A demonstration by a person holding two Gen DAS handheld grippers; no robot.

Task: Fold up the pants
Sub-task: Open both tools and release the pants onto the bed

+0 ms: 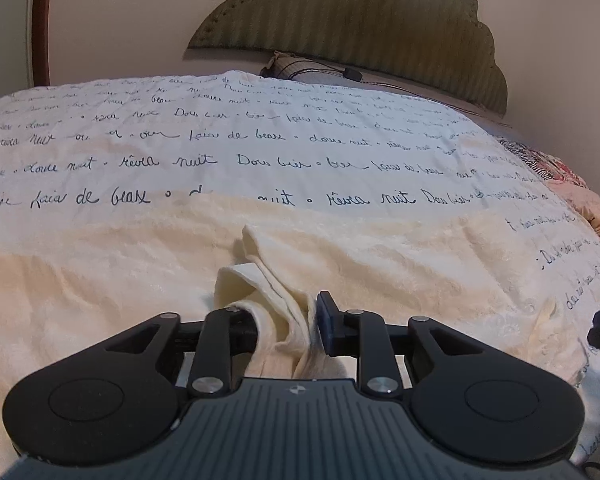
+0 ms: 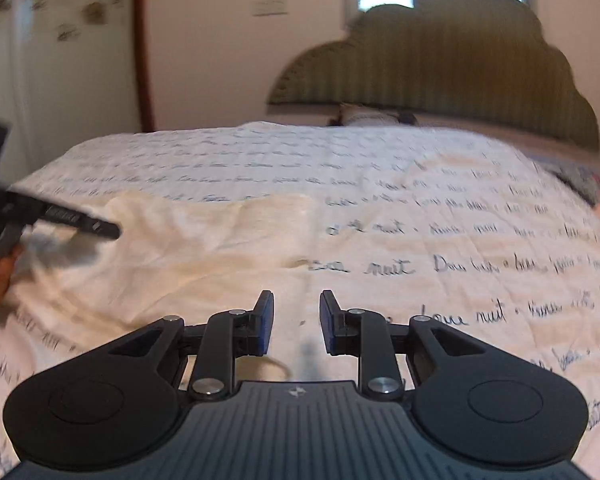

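Cream pants (image 1: 148, 264) lie spread on a white bedspread with blue script (image 1: 260, 140). My left gripper (image 1: 290, 320) is shut on a bunched edge of the pants (image 1: 276, 300), the cloth covering its left finger. In the right wrist view the pants (image 2: 188, 236) lie ahead and left. My right gripper (image 2: 296, 320) is open and empty, just above the bedspread (image 2: 440, 220) to the right of the pants. The left gripper (image 2: 60, 220) shows at the far left there, held by a hand.
A padded green headboard (image 1: 360, 28) stands at the far end, with a pillow and a black cable (image 1: 324, 68) below it. A pink patterned quilt (image 1: 572, 192) lies at the bed's right edge. A wooden door frame (image 1: 42, 20) is at the left.
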